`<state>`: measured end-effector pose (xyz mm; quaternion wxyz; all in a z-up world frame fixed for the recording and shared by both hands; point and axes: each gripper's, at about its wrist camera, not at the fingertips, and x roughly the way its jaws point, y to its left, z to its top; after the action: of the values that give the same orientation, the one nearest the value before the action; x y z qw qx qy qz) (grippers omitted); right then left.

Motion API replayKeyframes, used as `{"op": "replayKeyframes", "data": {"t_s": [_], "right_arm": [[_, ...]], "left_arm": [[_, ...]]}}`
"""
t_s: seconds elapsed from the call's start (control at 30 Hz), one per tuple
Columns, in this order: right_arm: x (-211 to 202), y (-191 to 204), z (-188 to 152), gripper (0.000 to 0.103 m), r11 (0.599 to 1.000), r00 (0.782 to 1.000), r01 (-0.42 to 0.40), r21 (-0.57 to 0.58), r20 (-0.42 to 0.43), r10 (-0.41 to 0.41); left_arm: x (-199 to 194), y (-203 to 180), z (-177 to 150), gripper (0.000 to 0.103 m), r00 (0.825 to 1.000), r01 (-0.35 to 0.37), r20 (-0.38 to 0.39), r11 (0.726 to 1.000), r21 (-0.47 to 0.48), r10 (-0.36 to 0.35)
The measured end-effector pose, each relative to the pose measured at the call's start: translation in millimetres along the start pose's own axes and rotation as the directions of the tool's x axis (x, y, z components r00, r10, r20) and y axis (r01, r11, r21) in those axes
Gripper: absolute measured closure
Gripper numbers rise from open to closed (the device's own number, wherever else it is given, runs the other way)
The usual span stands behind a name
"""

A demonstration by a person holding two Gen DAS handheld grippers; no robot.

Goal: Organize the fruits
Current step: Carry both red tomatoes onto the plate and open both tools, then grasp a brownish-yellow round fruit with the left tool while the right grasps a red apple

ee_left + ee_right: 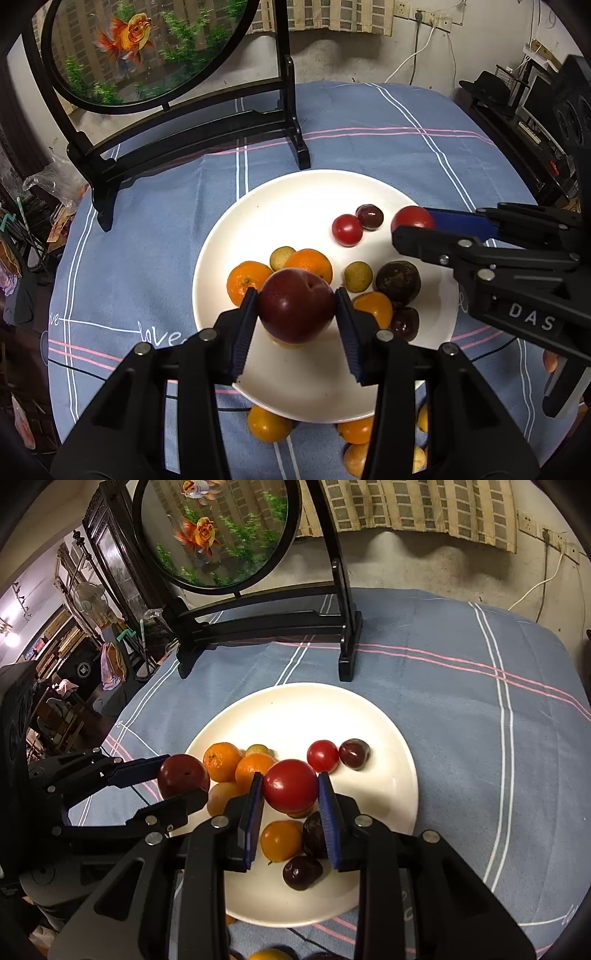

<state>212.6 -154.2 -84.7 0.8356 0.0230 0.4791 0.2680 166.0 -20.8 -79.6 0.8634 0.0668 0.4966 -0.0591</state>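
Note:
My left gripper (295, 304) is shut on a dark red plum (295, 310), which hangs just over the near left part of the white plate (295, 206). Its fingers (245, 325) press the plum's sides. My right gripper (290, 786) is shut on a red tomato (290, 784) above the plate (314, 709). On the plate lie oranges (245, 280), a dark round fruit (398, 282), a small tomato (347, 229) and a cherry (369, 216). The right wrist view also shows the left gripper (183, 779) gripping the plum (183, 775) at the plate's left rim.
A round goldfish screen (147, 48) on a black stand (299, 147) rises behind the plate. Loose oranges (267, 422) lie on the blue striped cloth (369, 122) in front of the plate. Cluttered furniture sits beyond the table's left and right edges.

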Motion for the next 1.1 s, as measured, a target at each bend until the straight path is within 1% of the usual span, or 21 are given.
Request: {"op": "replayKeyframes", "data": {"t_s": [0.2,0.27,0.3,0.4,0.53,0.63,0.73,0.87,0.97,1.1], "right_arm": [[10.9,2.7,5.5,0.072,0.999,1.0,0.011,-0.031,-0.021,-0.011],[17.5,5.4,6.9,0.071,0.998,0.998,0.043,-0.049,-0.045,-0.045],[20.2,6.7,6.8,0.071,0.997,0.997,0.048,-0.055,-0.055,-0.051],[21.5,5.5,6.4,0.069,0.997,0.997,0.055,-0.048,-0.05,-0.057],[13.6,2.1,5.8,0.069,0.998,0.998,0.051,-0.032,-0.034,-0.052],[-5.0,-5.8,3.9,0.069,0.999,0.999,0.032,0.013,-0.006,-0.032],[-30.1,-11.2,-3.5,0.069,0.999,0.999,0.042,0.022,0.025,-0.042],[-64.6,-12.6,-29.7,0.069,0.998,0.997,0.061,0.027,0.041,-0.062],[-82.1,-7.4,-58.3,0.069,0.998,0.998,0.061,0.018,0.03,-0.062],[-93.0,4.2,-102.7,0.069,0.997,0.997,0.08,0.003,-0.005,-0.08]], "left_arm": [[8.1,-0.6,2.9,0.059,1.0,-0.011,-0.007,1.0,0.006,0.011],[12.4,-0.9,3.5,0.057,1.0,-0.009,-0.022,1.0,0.003,0.01],[13.4,-0.7,3.5,0.049,1.0,-0.001,-0.026,1.0,-0.002,0.001],[9.5,-2.5,4.0,0.035,1.0,-0.021,0.004,1.0,0.008,0.021],[3.3,0.3,4.7,0.034,0.999,-0.026,0.021,1.0,0.007,0.026],[-6.4,8.4,2.0,0.034,0.999,-0.025,0.041,1.0,-0.008,0.025],[-19.3,24.4,-4.7,0.034,0.998,-0.022,0.056,0.999,-0.039,0.024],[-38.8,53.2,-22.4,0.033,0.998,-0.007,0.057,0.992,-0.124,0.014],[-51.8,67.0,-40.6,0.033,0.998,-0.017,0.059,0.988,-0.153,0.026],[-64.3,73.6,-69.1,0.033,0.998,-0.025,0.046,0.986,-0.166,0.033]]}}
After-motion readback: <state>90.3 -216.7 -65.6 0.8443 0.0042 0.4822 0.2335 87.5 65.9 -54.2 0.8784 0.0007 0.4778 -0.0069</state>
